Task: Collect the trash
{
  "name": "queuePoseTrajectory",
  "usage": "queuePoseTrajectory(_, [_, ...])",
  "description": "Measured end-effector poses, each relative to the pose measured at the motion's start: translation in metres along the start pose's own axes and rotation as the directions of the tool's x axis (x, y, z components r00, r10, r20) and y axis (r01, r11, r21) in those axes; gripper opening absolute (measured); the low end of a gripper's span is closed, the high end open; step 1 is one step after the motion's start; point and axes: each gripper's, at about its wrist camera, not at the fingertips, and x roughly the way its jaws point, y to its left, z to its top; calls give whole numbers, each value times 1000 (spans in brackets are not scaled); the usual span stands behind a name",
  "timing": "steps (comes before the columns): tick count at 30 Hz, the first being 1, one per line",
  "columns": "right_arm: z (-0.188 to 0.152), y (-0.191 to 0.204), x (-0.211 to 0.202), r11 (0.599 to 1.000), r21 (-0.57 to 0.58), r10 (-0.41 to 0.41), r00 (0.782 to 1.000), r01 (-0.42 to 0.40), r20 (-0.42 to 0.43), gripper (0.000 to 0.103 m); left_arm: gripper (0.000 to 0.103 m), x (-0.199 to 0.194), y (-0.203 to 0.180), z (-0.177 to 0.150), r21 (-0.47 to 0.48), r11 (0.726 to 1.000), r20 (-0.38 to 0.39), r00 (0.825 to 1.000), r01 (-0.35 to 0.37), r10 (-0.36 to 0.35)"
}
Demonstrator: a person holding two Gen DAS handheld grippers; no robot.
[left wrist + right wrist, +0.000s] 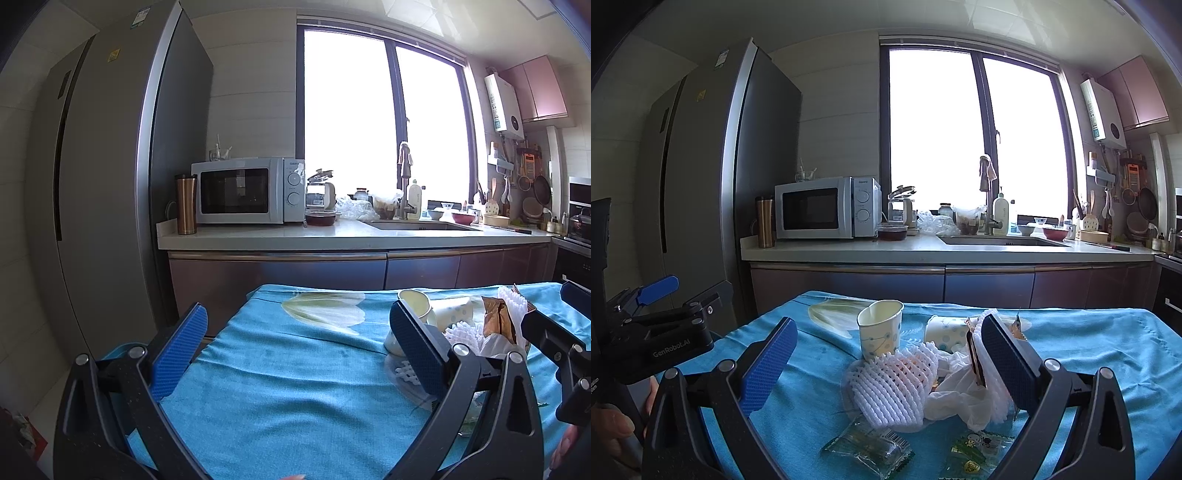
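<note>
A pile of trash lies on the blue tablecloth [1108,343]: a white foam fruit net [890,384], an upright paper cup [880,328], a tipped paper cup [943,328], crumpled white plastic [956,391], a brown snack bag [975,362] and clear wrappers [871,446]. My right gripper [886,362] is open, its jaws on either side of the pile. My left gripper [299,350] is open and empty over bare cloth [295,387], left of the pile; the cups [417,299] and brown bag [498,321] show past its right finger.
A kitchen counter [332,236] with microwave [247,190], metal tumbler [185,205] and sink [417,225] runs behind the table. A tall grey fridge [110,184] stands at left. The right gripper shows at the left wrist view's right edge [565,350].
</note>
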Motion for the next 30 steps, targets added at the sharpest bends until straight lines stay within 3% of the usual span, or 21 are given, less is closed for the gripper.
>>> queuePoseTrajectory(30, [-2, -2, 0, 1000, 11, 11, 1000, -11, -2, 97, 97, -2, -1, 0, -3, 1000, 13, 1000, -5, 5])
